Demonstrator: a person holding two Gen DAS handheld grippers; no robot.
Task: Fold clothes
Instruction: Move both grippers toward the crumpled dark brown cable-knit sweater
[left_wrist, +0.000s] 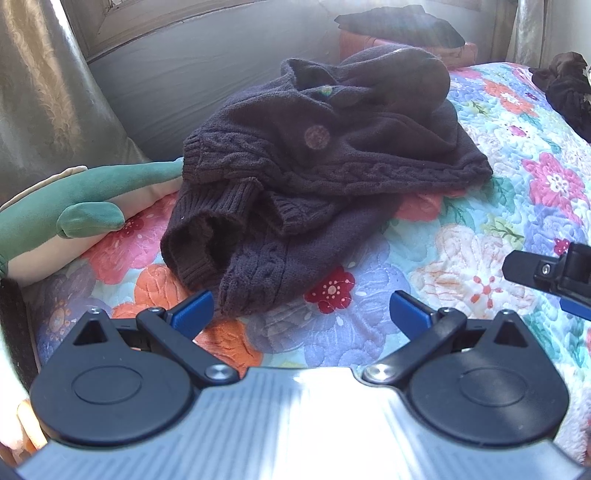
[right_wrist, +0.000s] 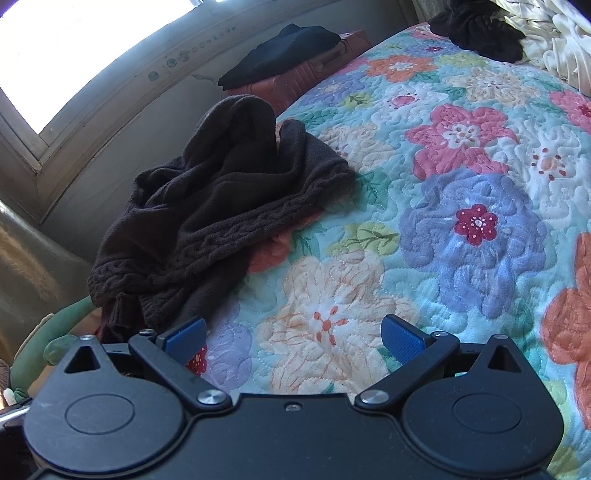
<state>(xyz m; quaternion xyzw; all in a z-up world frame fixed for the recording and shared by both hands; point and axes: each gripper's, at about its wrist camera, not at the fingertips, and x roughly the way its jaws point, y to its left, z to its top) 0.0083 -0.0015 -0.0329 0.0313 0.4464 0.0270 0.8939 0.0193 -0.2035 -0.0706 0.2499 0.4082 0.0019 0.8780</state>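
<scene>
- The left gripper (left_wrist: 301, 312) hangs low over the quilt (left_wrist: 461, 258), its blue-padded jaws spread wide with nothing between them; the nearest hem of the sweater lies just beyond its fingertips.
- The right gripper (right_wrist: 293, 338) is also over bare quilt (right_wrist: 461, 166), jaws spread and empty, with the sweater off to its left. In the left wrist view its tip (left_wrist: 532, 275) shows at the right edge, well apart from the cloth.
- The sweater (left_wrist: 317, 166) is a dark cable-knit with a large round button (left_wrist: 316, 137). It lies in a loose heap near the left edge of the bed, close to the wall.
- One ribbed cuff (left_wrist: 207, 240) gapes open toward the camera, the lower body is doubled under, and the collar end is bunched up high at the back.
- From the right wrist view the sweater (right_wrist: 221, 206) shows the same: crumpled, layers crossing, no straight fold lines.
- A green plush toy (left_wrist: 85, 210) lies at the bed's left edge, touching or nearly touching the sweater's side.
- By my reading the folding has hardly begun: the sweater must first be spread flat, the sleeves laid in, then the body folded.
- Farther off, a dark garment (right_wrist: 476, 27) sits near the far right corner, possibly also unfolded, though it is too small to say.
- Another dark cloth (right_wrist: 280, 51) rests on a reddish suitcase (right_wrist: 317, 70) beyond the bed.
</scene>
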